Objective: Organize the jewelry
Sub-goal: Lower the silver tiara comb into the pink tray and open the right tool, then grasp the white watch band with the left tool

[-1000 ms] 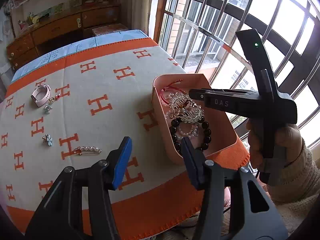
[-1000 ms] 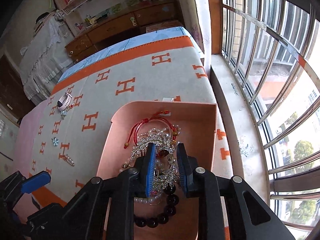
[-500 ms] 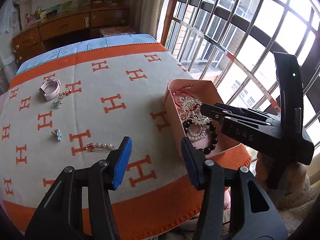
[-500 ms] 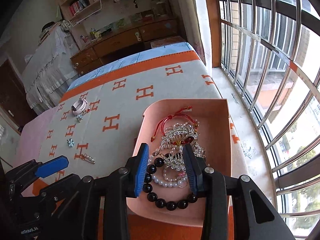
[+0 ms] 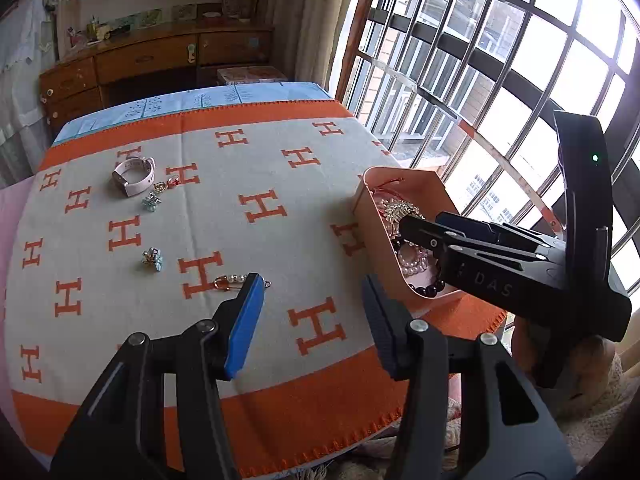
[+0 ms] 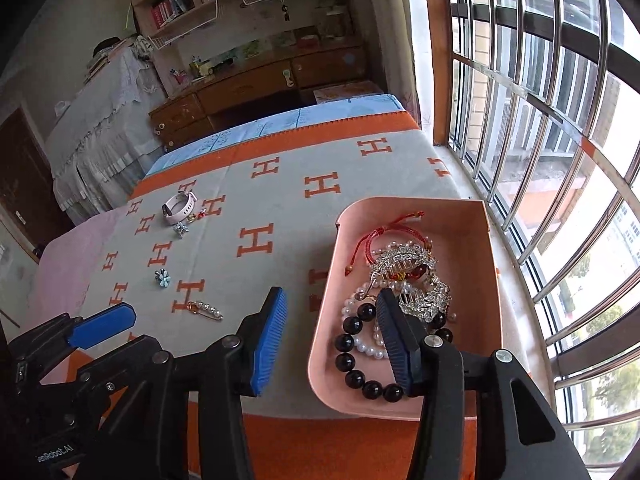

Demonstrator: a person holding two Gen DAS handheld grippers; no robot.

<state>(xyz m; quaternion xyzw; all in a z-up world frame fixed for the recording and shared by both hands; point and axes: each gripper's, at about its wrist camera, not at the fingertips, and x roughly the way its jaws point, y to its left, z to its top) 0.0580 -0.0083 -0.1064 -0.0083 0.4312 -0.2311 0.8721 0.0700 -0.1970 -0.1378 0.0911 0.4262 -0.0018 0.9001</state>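
Observation:
A pink tray sits at the table's right edge by the window. It holds a black bead bracelet, pearls, a red cord bracelet and rhinestone hair clips. On the blanket lie a pearl pin, two flower pieces, small charms and a pink watch. My right gripper is open and empty above the tray's near left edge. My left gripper is open and empty above the blanket, close to the pearl pin.
An orange-bordered grey blanket with H marks covers the table. A barred window runs along the right. A wooden dresser stands beyond the far edge.
My right gripper has opened, let go of the rhinestone hair clip in the tray and pulled back. My left gripper has risen and drawn back a little, still open.

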